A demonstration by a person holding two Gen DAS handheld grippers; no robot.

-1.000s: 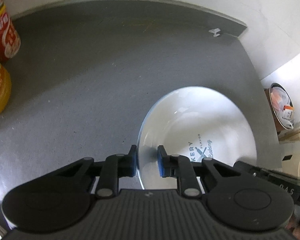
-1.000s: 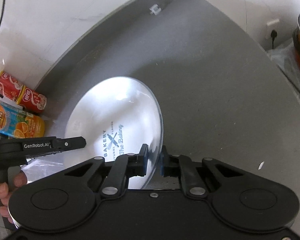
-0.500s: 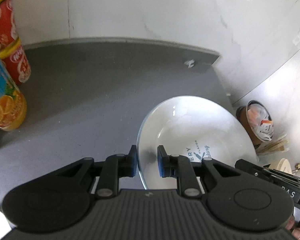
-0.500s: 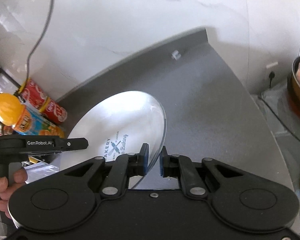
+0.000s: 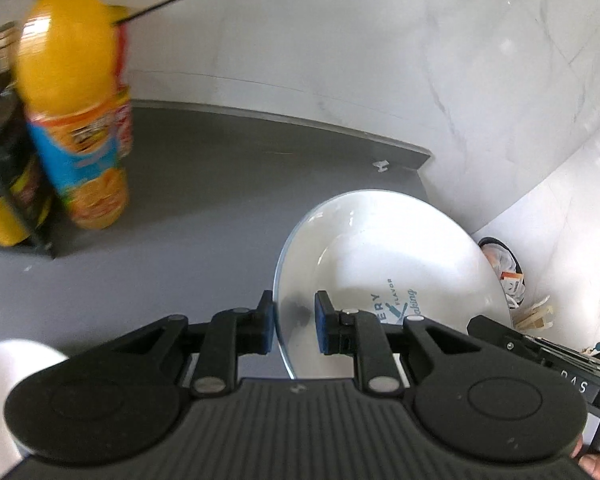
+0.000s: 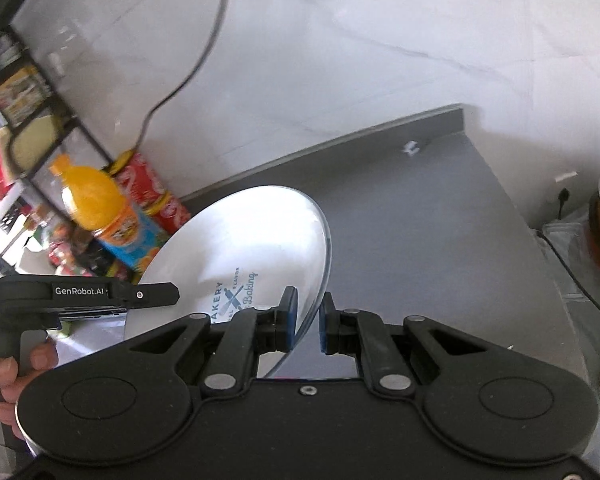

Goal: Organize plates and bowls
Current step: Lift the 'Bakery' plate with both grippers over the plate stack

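Both the left gripper (image 5: pixel 291 323) and right gripper (image 6: pixel 306 320) pinch opposite rims of the white plate (image 5: pixel 384 268), carried tilted above the grey counter (image 5: pixel 220 200); next, level it and set it down gently.

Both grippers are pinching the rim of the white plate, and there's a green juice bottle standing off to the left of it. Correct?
Not quite: the bottle is orange, not green, as the left wrist view shows. The rest holds: left gripper and right gripper each pinch the white plate by its rim.
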